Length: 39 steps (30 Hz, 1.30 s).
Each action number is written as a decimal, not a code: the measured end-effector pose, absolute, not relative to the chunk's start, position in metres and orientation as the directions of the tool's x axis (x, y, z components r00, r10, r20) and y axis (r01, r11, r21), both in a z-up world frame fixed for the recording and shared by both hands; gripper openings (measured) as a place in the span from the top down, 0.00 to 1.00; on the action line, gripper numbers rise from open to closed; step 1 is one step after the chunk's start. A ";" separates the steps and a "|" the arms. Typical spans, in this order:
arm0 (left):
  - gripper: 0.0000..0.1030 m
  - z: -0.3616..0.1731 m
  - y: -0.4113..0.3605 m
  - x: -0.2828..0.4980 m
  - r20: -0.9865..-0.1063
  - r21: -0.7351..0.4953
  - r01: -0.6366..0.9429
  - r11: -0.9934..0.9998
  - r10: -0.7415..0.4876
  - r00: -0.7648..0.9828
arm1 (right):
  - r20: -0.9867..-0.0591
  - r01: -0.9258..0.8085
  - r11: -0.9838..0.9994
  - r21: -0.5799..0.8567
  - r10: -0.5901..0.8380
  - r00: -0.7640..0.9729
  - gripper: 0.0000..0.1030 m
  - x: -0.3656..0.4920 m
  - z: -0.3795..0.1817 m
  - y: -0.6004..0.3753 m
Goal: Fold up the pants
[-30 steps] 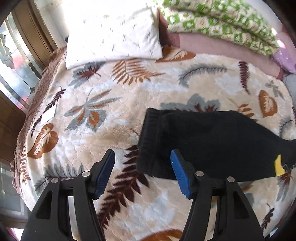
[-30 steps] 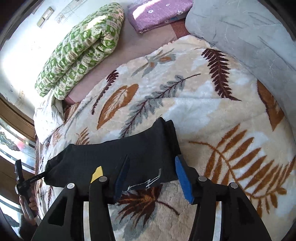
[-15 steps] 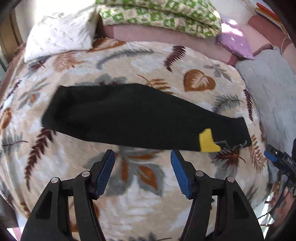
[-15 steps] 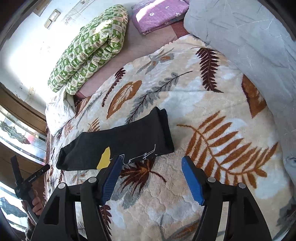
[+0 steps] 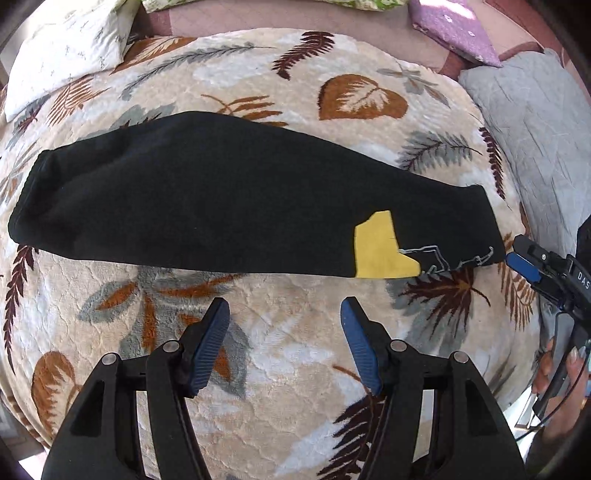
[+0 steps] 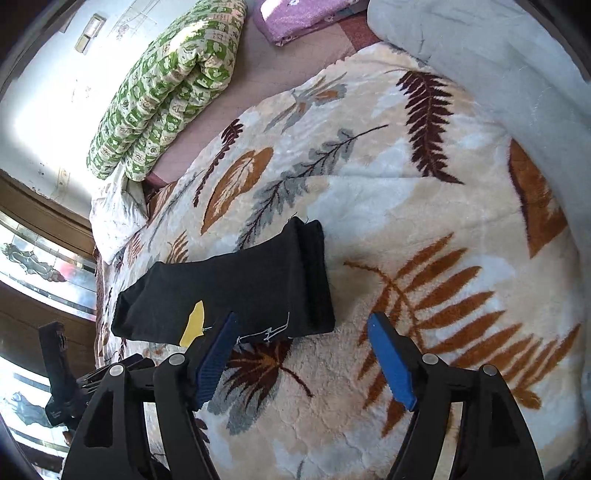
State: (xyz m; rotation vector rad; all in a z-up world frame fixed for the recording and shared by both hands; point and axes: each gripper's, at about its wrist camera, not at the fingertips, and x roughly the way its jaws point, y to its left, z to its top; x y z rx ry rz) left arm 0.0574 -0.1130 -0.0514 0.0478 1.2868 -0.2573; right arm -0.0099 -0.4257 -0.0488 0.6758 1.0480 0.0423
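Black pants (image 5: pixel 221 199) with a yellow patch (image 5: pixel 380 247) lie folded lengthwise across a leaf-patterned blanket (image 5: pixel 295 350). My left gripper (image 5: pixel 284 314) hovers open just in front of the pants' long near edge, nothing between its blue pads. In the right wrist view the same pants (image 6: pixel 229 291) end in a cuffed hem. My right gripper (image 6: pixel 303 325) sits at that end, its jaws opening, clear of the cloth with nothing pinched. The right gripper's blue pad (image 5: pixel 521 266) shows at the right edge of the left wrist view, by the pants' end.
A white pillow (image 5: pixel 66 48), a green patterned quilt (image 6: pixel 166 85), a purple cushion (image 5: pixel 458 33) and a grey blanket (image 5: pixel 535 129) ring the bed. A person's hand (image 5: pixel 554 373) grips the right tool. A window (image 6: pixel 33 266) is at the left.
The left gripper swung from the pants' left end to the middle of their near edge. The right gripper let go of the pants' end, widened and drew back.
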 end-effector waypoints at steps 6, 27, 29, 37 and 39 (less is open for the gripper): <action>0.40 -0.063 -0.112 0.064 -0.961 -0.123 0.187 0.975 -0.163 0.222 | -0.772 0.298 0.774 0.559 0.353 0.529 0.27 0.002 -0.062 -0.421; 0.40 -0.086 -0.227 0.056 -0.945 -0.312 0.139 0.940 -0.322 0.056 | -0.668 0.217 0.668 0.712 0.548 0.504 0.26 0.071 -0.093 -0.448; 0.40 -0.086 -0.232 0.057 -0.936 -0.341 0.108 0.934 -0.347 0.049 | -0.659 0.206 0.661 0.722 0.564 0.498 0.28 0.077 -0.097 -0.449; 0.40 -0.092 -0.263 0.060 -0.897 -0.442 0.010 0.897 -0.442 0.008 | -0.661 0.189 0.668 0.720 0.576 0.482 0.53 0.083 -0.102 -0.454; 0.40 -0.096 -0.270 0.059 -0.892 -0.452 -0.009 0.892 -0.452 0.011 | -0.642 0.199 0.641 0.741 0.589 0.491 0.53 0.082 -0.105 -0.458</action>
